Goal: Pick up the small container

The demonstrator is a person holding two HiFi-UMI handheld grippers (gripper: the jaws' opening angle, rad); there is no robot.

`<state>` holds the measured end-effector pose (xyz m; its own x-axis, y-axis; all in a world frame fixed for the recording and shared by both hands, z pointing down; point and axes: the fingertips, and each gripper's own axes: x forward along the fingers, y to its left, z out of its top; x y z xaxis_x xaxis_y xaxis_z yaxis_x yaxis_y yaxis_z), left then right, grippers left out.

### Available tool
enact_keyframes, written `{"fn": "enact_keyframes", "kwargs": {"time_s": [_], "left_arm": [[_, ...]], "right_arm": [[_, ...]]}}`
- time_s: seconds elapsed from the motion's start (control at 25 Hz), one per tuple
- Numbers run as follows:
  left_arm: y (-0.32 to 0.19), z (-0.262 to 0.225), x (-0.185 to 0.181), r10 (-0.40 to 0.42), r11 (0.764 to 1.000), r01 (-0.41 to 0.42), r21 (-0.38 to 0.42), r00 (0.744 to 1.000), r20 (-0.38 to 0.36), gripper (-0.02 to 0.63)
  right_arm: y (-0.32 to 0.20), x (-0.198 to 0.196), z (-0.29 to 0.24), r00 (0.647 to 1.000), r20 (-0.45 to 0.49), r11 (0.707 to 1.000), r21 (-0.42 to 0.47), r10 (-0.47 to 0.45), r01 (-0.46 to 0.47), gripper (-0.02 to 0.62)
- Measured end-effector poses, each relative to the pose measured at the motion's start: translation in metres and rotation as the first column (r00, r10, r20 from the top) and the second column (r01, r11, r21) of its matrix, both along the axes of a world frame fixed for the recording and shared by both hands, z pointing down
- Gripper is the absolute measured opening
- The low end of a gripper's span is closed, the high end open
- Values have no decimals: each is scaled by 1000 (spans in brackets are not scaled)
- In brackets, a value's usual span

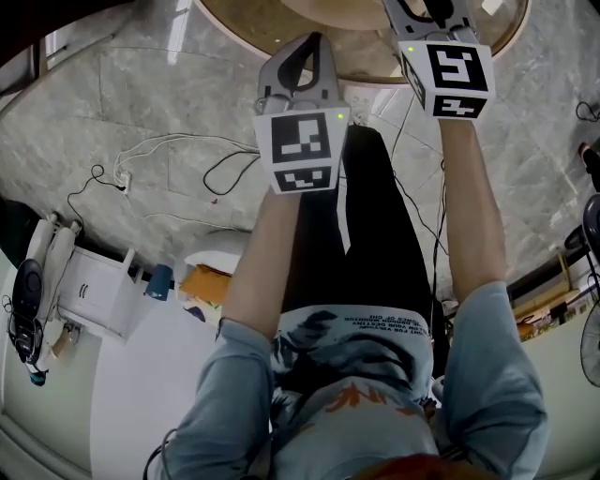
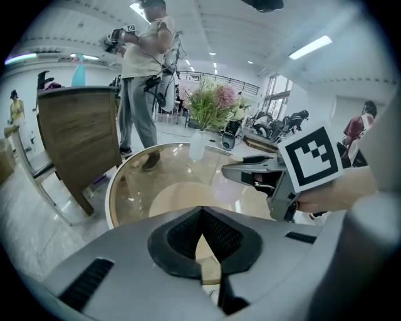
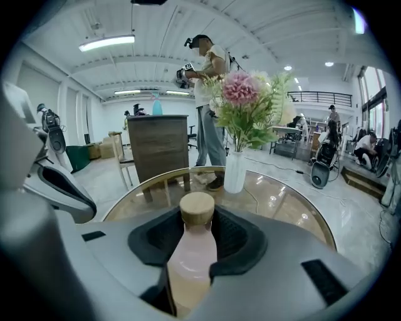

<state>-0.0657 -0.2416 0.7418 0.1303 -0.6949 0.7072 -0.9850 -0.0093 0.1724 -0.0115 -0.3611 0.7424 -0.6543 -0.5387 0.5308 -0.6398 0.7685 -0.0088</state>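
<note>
The small container (image 3: pixel 191 251) is a pale pink bottle with a round wooden cap, standing upright between the jaws of my right gripper (image 3: pixel 188 263). The dark pads press on its sides, so the gripper is shut on it. My left gripper (image 2: pixel 200 254) has its jaws meeting in a thin line with nothing between them. In the head view the left gripper (image 1: pixel 312 42) hangs at the round table's near edge. The right gripper (image 1: pixel 427 14) reaches further over the table, its tips cut off by the frame. The bottle is hidden in that view.
A round glass table with a wooden rim (image 3: pixel 294 210) lies under both grippers. A white vase of flowers (image 3: pixel 235 169) stands at its far side. Behind it are a wooden cabinet (image 3: pixel 160 147) and a standing person (image 3: pixel 210 94). Cables (image 1: pixel 178 155) run over the marble floor.
</note>
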Motion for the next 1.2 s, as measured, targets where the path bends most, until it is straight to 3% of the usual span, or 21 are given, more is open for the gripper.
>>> {"fn": "enact_keyframes", "kwargs": {"time_s": [0.68,1.0,1.2], "left_arm": [[1,-131,-5,-72,980,70,188,997,5,23],[-3,-209,-19,-168,948,171,269,985,-32,23],[-1,-268,-21,-224,926,233,296,972,-66,23]], "right_arm": [[45,18,-135,996,87,999,29,23,-25,152],[49,25,-219,991,125,996,61,54,-62,152],[61,25,-276,988,156,997,74,10,-22,152]]}}
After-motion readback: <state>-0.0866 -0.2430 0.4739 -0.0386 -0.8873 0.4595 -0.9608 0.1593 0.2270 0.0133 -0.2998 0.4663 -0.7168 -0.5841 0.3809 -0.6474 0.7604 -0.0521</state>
